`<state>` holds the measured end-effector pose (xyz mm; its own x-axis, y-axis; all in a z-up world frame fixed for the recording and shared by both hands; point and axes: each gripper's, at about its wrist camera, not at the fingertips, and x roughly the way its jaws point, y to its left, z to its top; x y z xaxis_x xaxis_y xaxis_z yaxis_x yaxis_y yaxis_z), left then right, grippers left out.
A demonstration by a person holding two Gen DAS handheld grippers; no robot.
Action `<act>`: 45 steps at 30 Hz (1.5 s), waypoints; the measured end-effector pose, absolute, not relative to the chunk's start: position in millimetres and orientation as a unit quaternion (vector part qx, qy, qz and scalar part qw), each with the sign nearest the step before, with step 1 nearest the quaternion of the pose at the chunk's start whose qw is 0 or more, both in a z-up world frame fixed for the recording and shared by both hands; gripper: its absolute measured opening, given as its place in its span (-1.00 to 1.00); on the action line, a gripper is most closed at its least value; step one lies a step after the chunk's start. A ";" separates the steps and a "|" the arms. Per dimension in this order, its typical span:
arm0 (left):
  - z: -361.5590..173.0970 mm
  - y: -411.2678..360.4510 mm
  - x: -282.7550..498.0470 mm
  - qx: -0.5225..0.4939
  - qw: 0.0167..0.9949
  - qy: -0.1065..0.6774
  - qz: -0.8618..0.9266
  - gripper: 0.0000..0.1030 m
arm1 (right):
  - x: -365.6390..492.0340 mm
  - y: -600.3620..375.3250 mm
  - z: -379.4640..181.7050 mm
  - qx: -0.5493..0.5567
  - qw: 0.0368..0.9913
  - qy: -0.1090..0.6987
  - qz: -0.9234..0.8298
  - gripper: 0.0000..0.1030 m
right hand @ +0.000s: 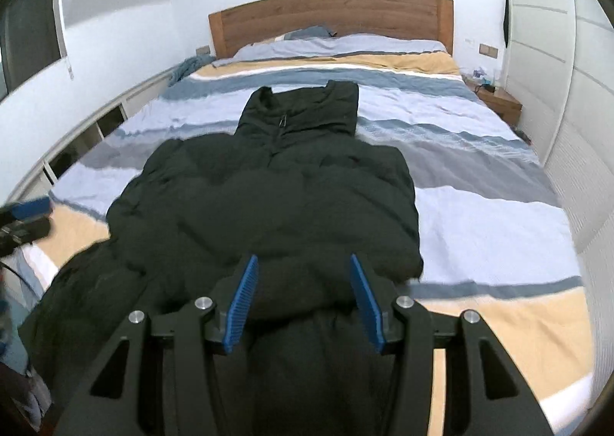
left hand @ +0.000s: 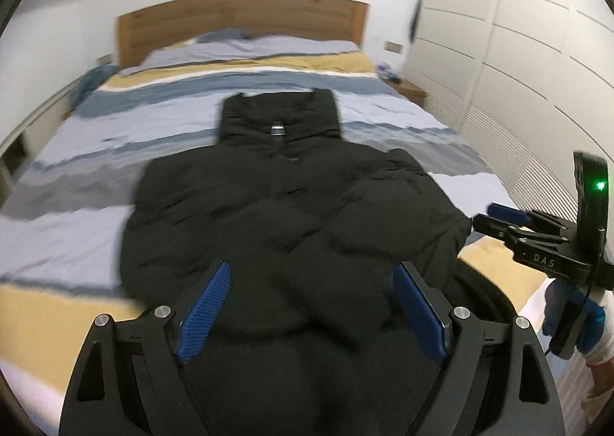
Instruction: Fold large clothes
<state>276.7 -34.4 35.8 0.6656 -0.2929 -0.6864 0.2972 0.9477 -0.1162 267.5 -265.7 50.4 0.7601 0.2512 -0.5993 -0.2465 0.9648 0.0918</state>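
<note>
A black puffer jacket [left hand: 268, 206] lies front up on the bed's striped duvet [left hand: 76, 229], collar toward the wooden headboard, sleeves drawn in over the body. Its hem end hangs off the near edge. My left gripper [left hand: 312, 267] hovers over the lower part of the jacket with its blue pads wide apart and nothing pinched. My right gripper [right hand: 302, 259] stands above the jacket [right hand: 268, 206] near the right side of its lower part, jaws partly apart, no cloth caught. In the left wrist view the right gripper [left hand: 495, 217] sits just off the jacket's right edge.
A white wardrobe [left hand: 518, 52] runs along the right side of the bed. A wooden nightstand [right hand: 499, 102] stands by the headboard [right hand: 330, 14]. Low open shelving [right hand: 76, 137] lines the left wall. A blue-gloved hand [left hand: 587, 317] holds the right gripper.
</note>
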 end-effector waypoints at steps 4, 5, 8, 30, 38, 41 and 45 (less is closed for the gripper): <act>4.2 -75.9 330.7 -0.008 0.900 0.370 -0.231 0.54 | 317.4 -273.4 41.0 -0.002 0.937 0.317 0.146 -0.06; -0.4 -83.8 336.8 -0.006 0.899 0.366 -0.241 0.54 | 327.8 -274.0 38.7 -0.004 0.936 0.318 0.153 -0.06; -27.2 -105.9 359.8 0.011 0.886 0.382 -0.263 0.54 | 358.8 -274.0 25.2 -0.013 0.930 0.327 0.166 -0.06; -37.7 -53.9 363.6 0.037 0.839 0.505 -0.201 0.61 | 365.5 -268.9 19.7 0.038 0.883 0.446 0.143 -0.06; -38.2 -31.9 383.8 0.029 0.806 0.550 -0.216 0.64 | 370.1 -264.8 -6.5 0.033 0.842 0.522 0.128 -0.06; -14.4 -8.4 399.8 0.009 0.812 0.542 -0.219 0.63 | 382.8 -280.1 16.4 0.039 0.846 0.517 0.122 -0.06; 7.1 25.2 446.4 -0.003 0.824 0.528 -0.205 0.65 | 418.0 -295.7 56.8 0.054 0.867 0.480 0.126 -0.06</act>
